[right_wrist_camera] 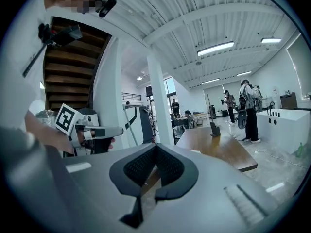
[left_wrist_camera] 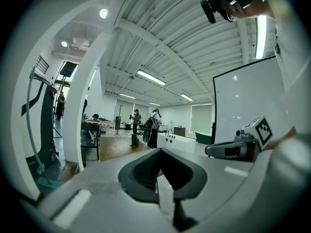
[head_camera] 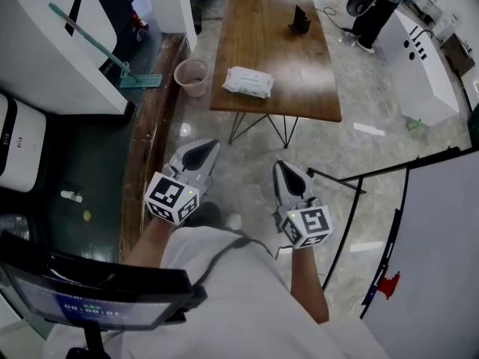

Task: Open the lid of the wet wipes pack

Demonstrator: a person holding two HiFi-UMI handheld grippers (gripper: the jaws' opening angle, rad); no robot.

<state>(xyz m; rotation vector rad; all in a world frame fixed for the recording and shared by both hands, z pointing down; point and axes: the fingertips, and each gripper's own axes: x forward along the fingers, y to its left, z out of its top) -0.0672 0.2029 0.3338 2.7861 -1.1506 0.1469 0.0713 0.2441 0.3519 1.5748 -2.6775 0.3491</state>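
Item under inspection: the wet wipes pack (head_camera: 248,81). It lies flat on the wooden table (head_camera: 277,47), in the table's near-left part, close to the near edge and just in from the left edge. Nothing touches it. At this size I cannot tell how its lid stands.

A small black stand (head_camera: 300,21) sits upright at the table's far end, well apart from the pack. A round pail (head_camera: 191,77) stands on the floor (head_camera: 352,152) just beside the table's near-left corner, and a mop with a green head (head_camera: 140,81) lies to the left of it.

My left gripper (head_camera: 202,149) is held in the air on the near side of the table, over the floor, short of the table's near edge and below the pack in the head view. Its jaws are clenched, pad against pad, with nothing between them.

My right gripper (head_camera: 284,168) is beside the left one, also on the table's near side and clear of its edge. Its own view shows the pads pressed together at the tip, empty, with the table top beyond them.

A whiteboard (head_camera: 441,253) stands to the near right of the table. A person (head_camera: 370,10) stands off the table's far-right corner.
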